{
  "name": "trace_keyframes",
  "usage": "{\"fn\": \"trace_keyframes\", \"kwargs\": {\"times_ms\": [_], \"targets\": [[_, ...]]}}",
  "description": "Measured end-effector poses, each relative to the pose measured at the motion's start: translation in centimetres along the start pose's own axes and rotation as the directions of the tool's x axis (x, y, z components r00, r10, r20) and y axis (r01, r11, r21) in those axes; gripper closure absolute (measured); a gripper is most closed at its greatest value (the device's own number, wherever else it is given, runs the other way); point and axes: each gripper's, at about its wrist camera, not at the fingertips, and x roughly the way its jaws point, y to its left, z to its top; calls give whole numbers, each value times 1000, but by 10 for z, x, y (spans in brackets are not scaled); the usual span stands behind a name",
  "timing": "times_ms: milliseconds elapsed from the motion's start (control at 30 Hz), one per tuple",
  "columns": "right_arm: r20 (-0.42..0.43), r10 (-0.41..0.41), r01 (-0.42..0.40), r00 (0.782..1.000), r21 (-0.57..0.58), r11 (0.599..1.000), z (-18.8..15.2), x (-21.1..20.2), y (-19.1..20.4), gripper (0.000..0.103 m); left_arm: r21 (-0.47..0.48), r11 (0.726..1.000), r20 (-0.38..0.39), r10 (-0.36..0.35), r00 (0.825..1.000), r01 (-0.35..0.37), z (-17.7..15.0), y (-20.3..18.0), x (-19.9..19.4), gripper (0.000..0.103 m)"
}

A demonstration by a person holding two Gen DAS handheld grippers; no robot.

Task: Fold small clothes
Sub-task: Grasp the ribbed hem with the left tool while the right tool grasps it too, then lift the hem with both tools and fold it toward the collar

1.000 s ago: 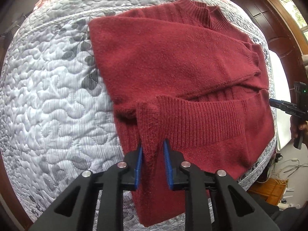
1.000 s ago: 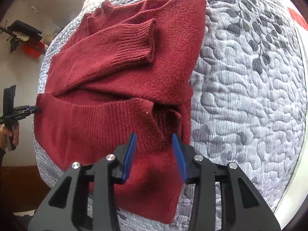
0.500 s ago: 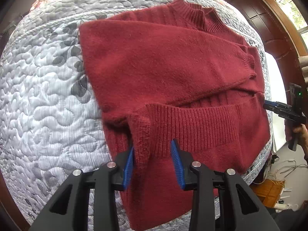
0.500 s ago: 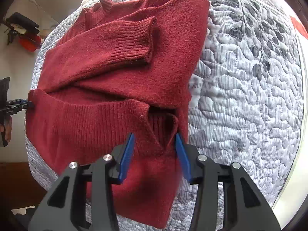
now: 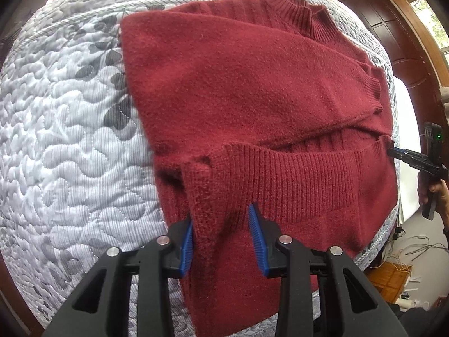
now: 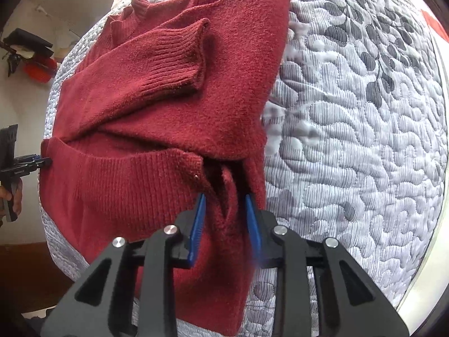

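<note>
Garment: a dark red knitted sweater (image 5: 252, 98) is laid flat on the bed, ribbed collar at the far end, both sleeves crossed over the chest, the ribbed hem turned up across the body.
Position: the sweater lies close to the near edge of the bed; its lowest part is cut off behind the gripper bodies in both views.
Left gripper (image 5: 221, 237): black frame with blue ribbed pads, jaws parted wide; a raised fold of the hem corner stands between them, against the left pad and clear of the right one. No grip is seen.
Right gripper (image 6: 226, 224): the same build, jaws narrower, with a bunched ridge of the opposite hem corner between the pads. Whether the pads press the cloth cannot be told; the right pad is blurred.
Sleeve cuff (image 6: 179, 59): ribbed, lying on the chest, fully visible only from the right wrist.
Surface: a white quilted bedspread with grey leaf print (image 5: 61, 146) covers the bed; its corners are bent by the lens.
Surroundings: a dark wooden door (image 5: 393, 39) is partly cut off at the frame edge; cables on the floor are too small to identify.
</note>
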Motion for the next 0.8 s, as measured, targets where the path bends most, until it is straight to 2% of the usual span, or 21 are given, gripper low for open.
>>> {"fn": "trace_keyframes", "kwargs": {"times_ms": [67,100,133,200,400,533,700,800], "targets": [[-9,8,-8,1000,-5,1000,1,3,3,72,5,1000,-2,5,1000,-5,1,-4,3,69],[-15,12,-12,1000,-13,1000,2,3,5,75,3,1000,-4,9,1000,-9,2,-5,5,82],[-14,12,-12,1000,-22,1000,3,3,7,85,2,1000,-12,10,1000,-10,2,-4,6,89],[-8,4,-4,1000,-34,999,3,1,9,95,-12,1000,-8,-12,1000,12,1,-2,4,95],[26,17,-17,1000,-25,1000,-4,-17,9,98,-28,999,44,-30,999,31,-8,-1,-15,96],[77,30,-29,997,-11,1000,-14,-45,10,98,-40,998,107,-42,993,47,-21,-2,-41,96],[164,40,-43,986,11,999,-28,-90,19,99,-31,998,188,-54,981,61,-38,-7,-86,96],[235,44,-48,971,14,999,-26,-124,28,99,-24,997,259,-64,964,73,-37,-12,-119,96]]}}
